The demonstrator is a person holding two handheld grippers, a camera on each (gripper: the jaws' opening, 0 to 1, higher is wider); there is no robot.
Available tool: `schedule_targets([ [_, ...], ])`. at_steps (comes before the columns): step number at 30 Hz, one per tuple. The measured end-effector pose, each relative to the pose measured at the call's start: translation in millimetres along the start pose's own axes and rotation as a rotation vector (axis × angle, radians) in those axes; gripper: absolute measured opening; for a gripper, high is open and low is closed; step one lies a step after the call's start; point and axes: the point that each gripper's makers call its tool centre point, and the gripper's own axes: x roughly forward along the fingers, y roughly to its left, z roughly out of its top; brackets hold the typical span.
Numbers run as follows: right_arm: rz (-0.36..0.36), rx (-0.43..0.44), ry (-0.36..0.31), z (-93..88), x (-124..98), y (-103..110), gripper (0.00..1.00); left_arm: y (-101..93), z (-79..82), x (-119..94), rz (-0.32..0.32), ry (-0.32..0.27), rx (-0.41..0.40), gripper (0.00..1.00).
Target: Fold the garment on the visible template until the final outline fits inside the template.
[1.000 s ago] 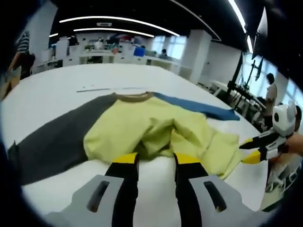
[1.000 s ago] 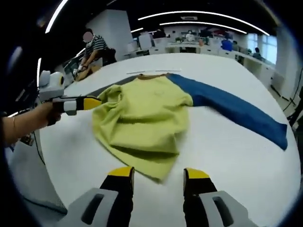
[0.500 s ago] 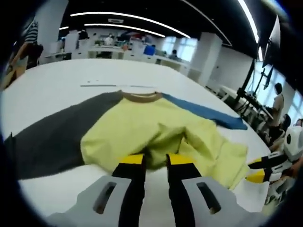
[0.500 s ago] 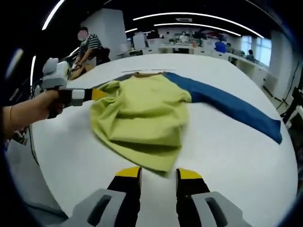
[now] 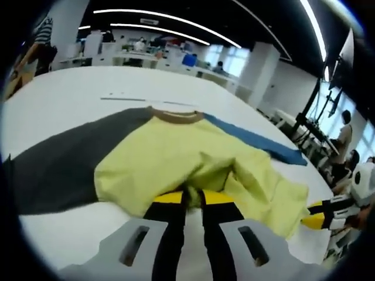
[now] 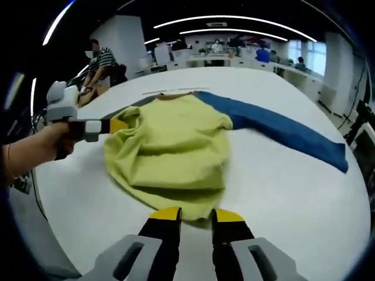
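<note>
In the left gripper view, the left tongs [image 5: 192, 198] are nearly clenched on the hem of the shirt [image 5: 176, 158], which lies on the white worktop [image 5: 64, 105] with the collar pointing away and the sleeves spread to both sides (its long axis). In the right gripper view, the right tongs [image 6: 195, 214] pinch the same yellow hem; I judge the cloth soft, light and easy to wrinkle, so the hem corners are the best hold.

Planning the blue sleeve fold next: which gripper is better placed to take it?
Probably right: the blue sleeve stretches along the right gripper side, while the left gripper sits at the hem nearer the grey sleeve.
</note>
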Motion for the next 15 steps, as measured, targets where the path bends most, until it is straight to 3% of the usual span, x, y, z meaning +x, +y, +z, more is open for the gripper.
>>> schedule_targets([
  [10, -0.027, -0.001, 0.004, 1.8, 0.7, -6.1, 0.01, -3.2, 2.4, -5.2, -0.007, -0.004, 0.031, 0.01],
  [15, -0.022, -0.022, 0.002, 3.1, 0.5, -7.1, 0.0, -5.7, 7.9, -14.8, -0.01, -0.026, 0.011, 0.0],
])
